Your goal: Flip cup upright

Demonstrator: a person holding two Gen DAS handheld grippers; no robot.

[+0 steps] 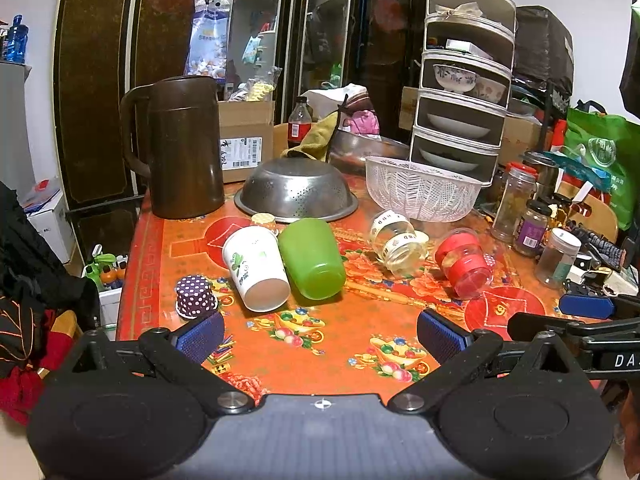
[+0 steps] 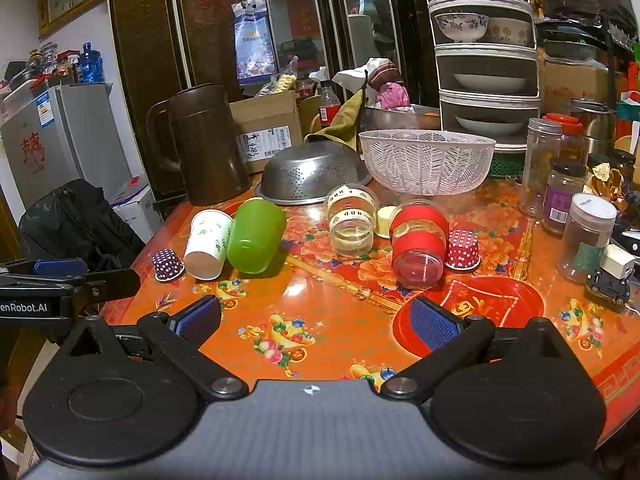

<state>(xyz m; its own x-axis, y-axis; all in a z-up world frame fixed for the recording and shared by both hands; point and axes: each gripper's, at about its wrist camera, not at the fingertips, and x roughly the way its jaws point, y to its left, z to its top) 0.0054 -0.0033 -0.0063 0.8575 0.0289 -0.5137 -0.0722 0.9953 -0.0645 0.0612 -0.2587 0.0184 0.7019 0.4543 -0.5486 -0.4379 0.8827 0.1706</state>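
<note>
Several cups lie on their sides on the orange table: a white paper cup (image 1: 256, 268) (image 2: 209, 243), a green plastic cup (image 1: 312, 258) (image 2: 256, 236), a clear glass with a lettered band (image 1: 398, 242) (image 2: 352, 220) and a red-banded glass (image 1: 464, 264) (image 2: 418, 246). A purple dotted paper cup (image 1: 195, 296) (image 2: 168, 265) and a red dotted one (image 2: 463, 249) stand upside down. My left gripper (image 1: 320, 336) is open and empty, near the table's front edge before the green cup. My right gripper (image 2: 318, 322) is open and empty, before the glasses.
A brown jug (image 1: 186, 146), an overturned steel colander (image 1: 296, 190) and a white basket (image 1: 422, 188) stand behind the cups. Jars (image 2: 588, 236) crowd the right side. A tiered dish rack (image 1: 466, 80) and a cardboard box (image 1: 246, 140) stand at the back.
</note>
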